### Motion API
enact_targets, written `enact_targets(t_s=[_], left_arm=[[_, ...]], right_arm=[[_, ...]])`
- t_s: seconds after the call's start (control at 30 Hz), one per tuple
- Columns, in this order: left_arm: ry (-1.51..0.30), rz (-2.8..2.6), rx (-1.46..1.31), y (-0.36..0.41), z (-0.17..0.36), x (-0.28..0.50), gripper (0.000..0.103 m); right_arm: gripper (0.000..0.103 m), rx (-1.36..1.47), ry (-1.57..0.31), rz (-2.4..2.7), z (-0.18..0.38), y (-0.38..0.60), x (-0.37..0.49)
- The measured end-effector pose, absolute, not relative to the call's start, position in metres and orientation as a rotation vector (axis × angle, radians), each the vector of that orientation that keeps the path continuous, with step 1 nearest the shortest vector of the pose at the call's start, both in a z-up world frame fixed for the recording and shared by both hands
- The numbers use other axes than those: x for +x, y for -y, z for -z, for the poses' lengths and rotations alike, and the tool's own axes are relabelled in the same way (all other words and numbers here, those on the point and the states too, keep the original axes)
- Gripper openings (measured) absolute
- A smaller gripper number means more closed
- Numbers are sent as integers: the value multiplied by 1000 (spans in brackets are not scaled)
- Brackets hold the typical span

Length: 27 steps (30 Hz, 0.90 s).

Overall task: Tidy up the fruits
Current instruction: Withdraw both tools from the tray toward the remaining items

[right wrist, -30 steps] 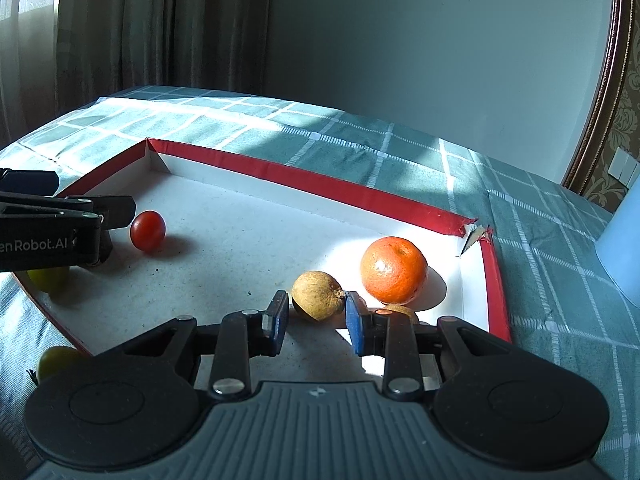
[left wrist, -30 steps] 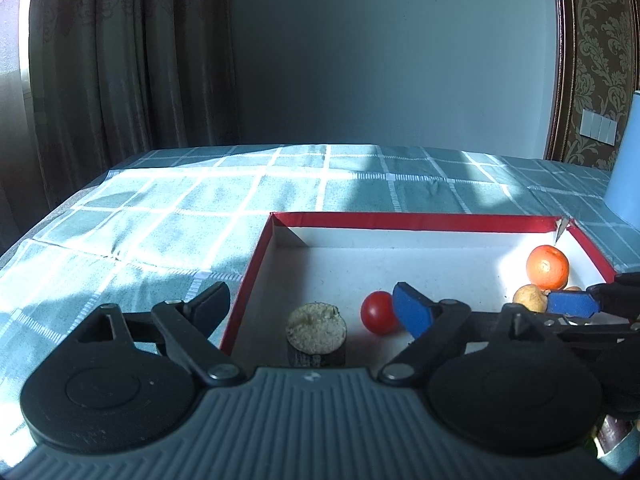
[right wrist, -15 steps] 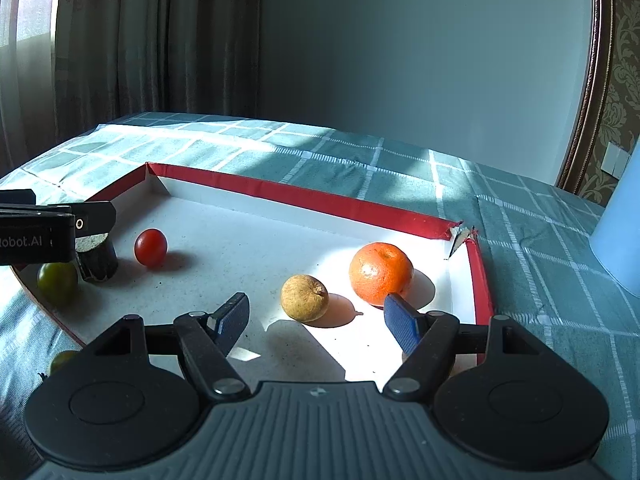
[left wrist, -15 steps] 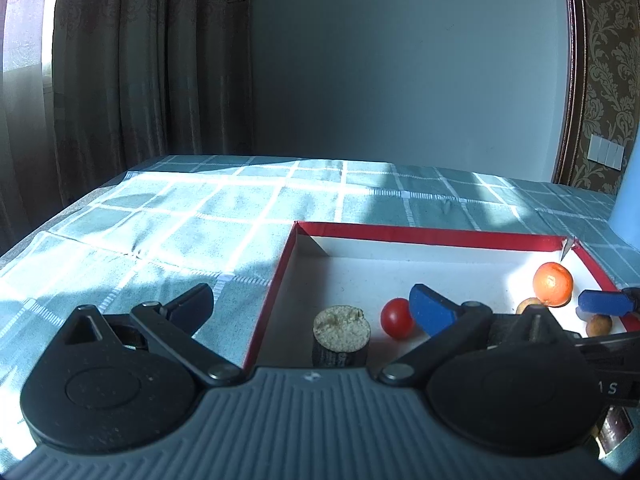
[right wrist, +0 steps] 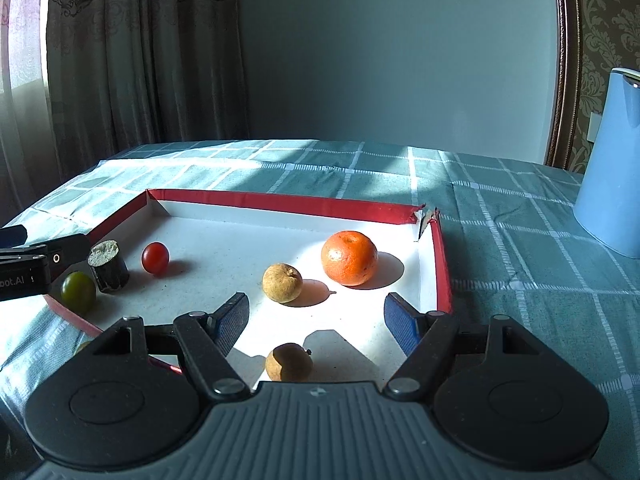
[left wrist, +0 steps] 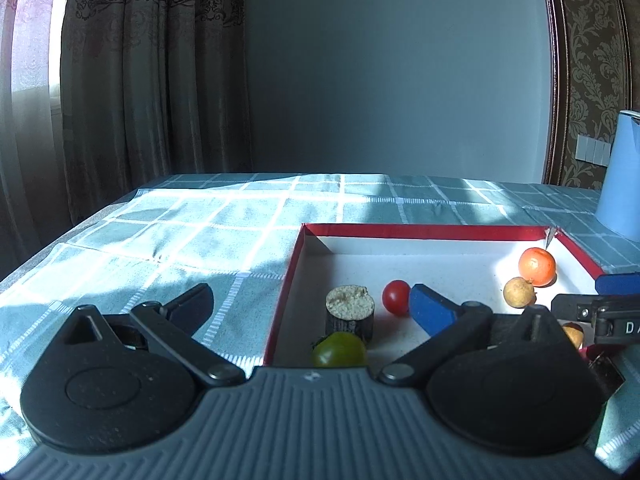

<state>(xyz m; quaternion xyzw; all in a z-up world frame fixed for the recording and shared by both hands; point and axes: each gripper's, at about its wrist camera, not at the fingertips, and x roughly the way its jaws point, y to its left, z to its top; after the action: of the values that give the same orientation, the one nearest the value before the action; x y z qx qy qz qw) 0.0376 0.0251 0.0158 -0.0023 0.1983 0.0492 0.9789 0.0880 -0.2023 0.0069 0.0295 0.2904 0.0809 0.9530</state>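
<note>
The right gripper (right wrist: 316, 314), clamped on a longan (right wrist: 282, 282) a second ago, is now standing released over the tray (right wrist: 280, 202); its jaws have just been opening, and a second longan (right wrist: 289, 362) is lying loose between them. The left gripper (left wrist: 310, 304) is gaping fully, holding nothing. Both are sitting farther back, revealing a green tomato (left wrist: 339, 349). An orange (right wrist: 349, 257), red tomato (right wrist: 155, 257) and dark stub (right wrist: 108, 266) are resting inside the tray. A checked cloth (left wrist: 224, 220) is covering the table; curtains (left wrist: 152, 64) are hanging behind, a blue jug (right wrist: 610, 168) standing rightward.
</note>
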Motion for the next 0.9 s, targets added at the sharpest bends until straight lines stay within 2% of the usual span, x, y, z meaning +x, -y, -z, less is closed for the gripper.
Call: enact_targets(t_s=[0.2,0.67,0.9], left_arm=[[-418,-35,1,-24,-11,14,103],[-542,30,-28,-10,1,13,103],[-531,-50,-31,-4,0,11,103]], right_arm=[[74,83,-583,-178,-10,210,69],[78,129,-557,-147,-11,227,43],[78,128,-558,-154,-12,225,42]])
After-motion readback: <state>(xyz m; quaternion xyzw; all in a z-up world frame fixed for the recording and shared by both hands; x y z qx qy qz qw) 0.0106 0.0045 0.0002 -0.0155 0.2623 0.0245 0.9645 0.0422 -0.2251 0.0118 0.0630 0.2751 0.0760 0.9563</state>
